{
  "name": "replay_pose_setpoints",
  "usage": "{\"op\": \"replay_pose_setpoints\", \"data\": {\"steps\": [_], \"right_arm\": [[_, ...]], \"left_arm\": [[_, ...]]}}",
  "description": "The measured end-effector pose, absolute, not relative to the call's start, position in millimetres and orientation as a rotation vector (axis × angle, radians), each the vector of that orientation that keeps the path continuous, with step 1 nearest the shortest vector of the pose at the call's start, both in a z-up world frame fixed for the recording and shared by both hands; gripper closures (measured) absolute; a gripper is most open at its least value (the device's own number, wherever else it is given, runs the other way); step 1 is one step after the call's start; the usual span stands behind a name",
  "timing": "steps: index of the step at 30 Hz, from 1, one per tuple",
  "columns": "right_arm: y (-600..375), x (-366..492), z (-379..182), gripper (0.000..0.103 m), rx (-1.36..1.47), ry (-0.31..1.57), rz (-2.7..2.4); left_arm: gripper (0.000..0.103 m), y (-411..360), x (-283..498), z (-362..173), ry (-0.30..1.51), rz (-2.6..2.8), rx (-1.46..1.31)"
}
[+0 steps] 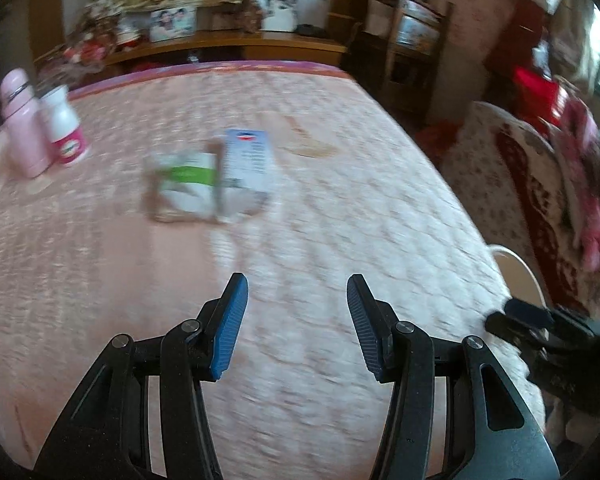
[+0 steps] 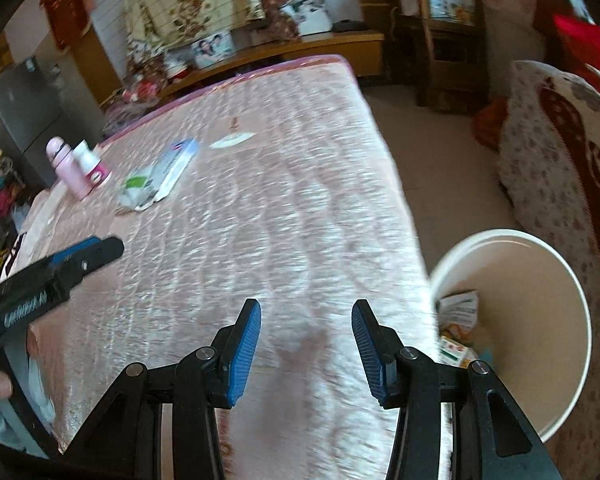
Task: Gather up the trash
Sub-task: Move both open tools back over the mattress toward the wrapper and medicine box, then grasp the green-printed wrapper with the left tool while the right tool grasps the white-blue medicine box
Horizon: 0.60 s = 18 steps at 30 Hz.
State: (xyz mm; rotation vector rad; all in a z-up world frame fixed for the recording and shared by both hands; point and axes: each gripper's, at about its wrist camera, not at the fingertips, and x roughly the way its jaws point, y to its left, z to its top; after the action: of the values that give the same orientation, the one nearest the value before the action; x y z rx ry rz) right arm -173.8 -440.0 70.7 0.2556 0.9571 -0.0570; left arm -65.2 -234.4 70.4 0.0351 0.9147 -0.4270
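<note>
Bedding in pale pink quilted fabric (image 1: 340, 208) fills most of both wrist views, its far edge trimmed in purple and backed by a long wooden shelf (image 1: 236, 46) crowded with framed photographs and ornaments. Beside the bed on the right stands a round white plastic bucket (image 2: 556, 280), its rim just off the mattress edge, holding several pieces of printed paper and packaging (image 2: 458, 320) at the bottom. Beyond the bucket sits a cream armchair with dark red floral patterning (image 2: 572, 152). Out on the bed, well apart from both tools, lies a flat pale blue and white rectangular carton (image 1: 248, 164), and touching its left side is a crumpled white wrapper with a green stripe (image 1: 184, 184); both are blurred. Farther left, near the bed's edge, a light pink bottle with a rounded cap (image 1: 22, 124) stands upright just beside a smaller white bottle with a pink label (image 1: 66, 128). A thin pale scrap (image 2: 232, 141) lies flat farther up the bed past the carton. The left gripper (image 1: 297, 292) hangs over bare quilt with its blue-padded jaws apart and nothing between them. The right gripper (image 2: 306, 316) is likewise spread and empty, over the quilt near the bucket side.
</note>
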Motion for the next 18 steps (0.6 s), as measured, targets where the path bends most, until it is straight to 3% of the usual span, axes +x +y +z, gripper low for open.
{"op": "replay_pose_setpoints", "data": {"steps": [18], "right_arm": [[-388.3, -88.1, 68.9, 0.057, 0.201, 0.967, 0.082]], "left_arm": [[0.053, -201.6, 72.1, 35.1, 1.016, -0.321, -0.028]]}}
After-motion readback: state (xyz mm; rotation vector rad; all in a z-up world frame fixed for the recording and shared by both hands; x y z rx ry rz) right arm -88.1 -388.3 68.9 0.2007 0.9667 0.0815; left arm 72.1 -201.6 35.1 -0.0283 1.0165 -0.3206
